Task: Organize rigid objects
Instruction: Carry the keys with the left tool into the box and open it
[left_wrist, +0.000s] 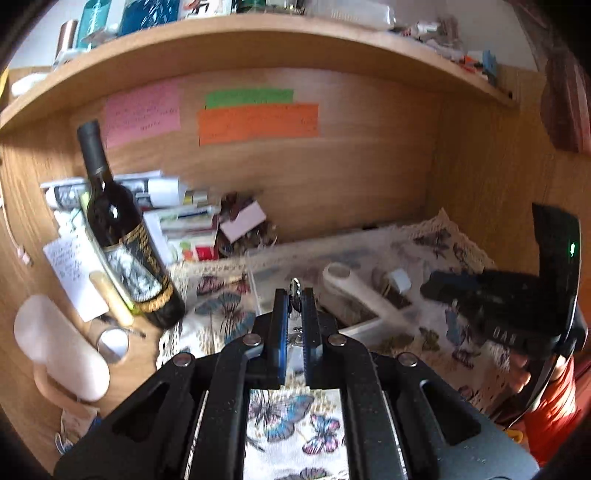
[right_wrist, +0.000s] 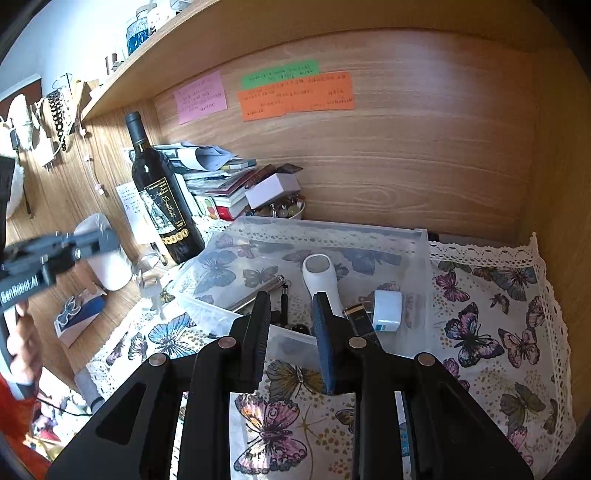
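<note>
My left gripper (left_wrist: 294, 295) is shut on a small shiny metal object (left_wrist: 295, 291), which looks like keys, and holds it above the butterfly cloth (left_wrist: 291, 417) in front of the clear plastic bin (right_wrist: 421, 236). It also shows at the left of the right wrist view (right_wrist: 107, 240), with the keys (right_wrist: 153, 291) hanging below it. My right gripper (right_wrist: 290, 299) is open and empty, just in front of the bin. In the bin lie a white handheld device (right_wrist: 319, 273), a white plug adapter (right_wrist: 388, 306), a metal pen (right_wrist: 258, 291) and a dark box (right_wrist: 360, 317).
A dark wine bottle (right_wrist: 162, 199) stands left of the bin, with a stack of books and papers (right_wrist: 218, 177) behind it. A white cup (right_wrist: 107, 258) is at the left. Coloured notes (right_wrist: 295, 96) are stuck on the wooden back wall. A shelf (left_wrist: 258, 44) hangs overhead.
</note>
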